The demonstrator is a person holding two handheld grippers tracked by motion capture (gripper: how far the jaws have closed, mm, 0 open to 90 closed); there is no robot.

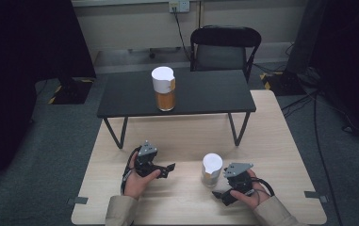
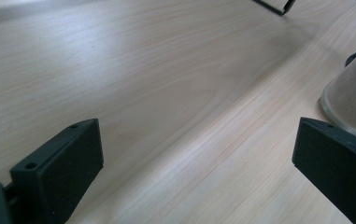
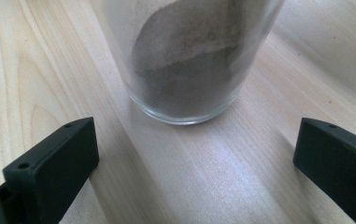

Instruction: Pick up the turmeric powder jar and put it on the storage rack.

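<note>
A small glass (image 1: 212, 170) with a white top stands on the wooden table (image 1: 186, 136), between my two grippers. In the right gripper view this glass (image 3: 189, 60) holds greyish powder and stands just beyond my open right gripper (image 3: 194, 140), not between the jaws. My right gripper (image 1: 222, 187) sits to the glass's right, held by a hand. My left gripper (image 1: 168, 168) lies left of the glass and points toward it. In its own view the left gripper (image 2: 196, 140) is wide open over bare wood, with the glass (image 2: 353, 98) at the right edge.
A low black table (image 1: 134, 96) stands on the far half of the wooden table on thin metal legs (image 1: 236, 129). It carries a taller white-lidded jar (image 1: 164, 89) with orange-brown contents. Behind it is a black chair (image 1: 224, 47).
</note>
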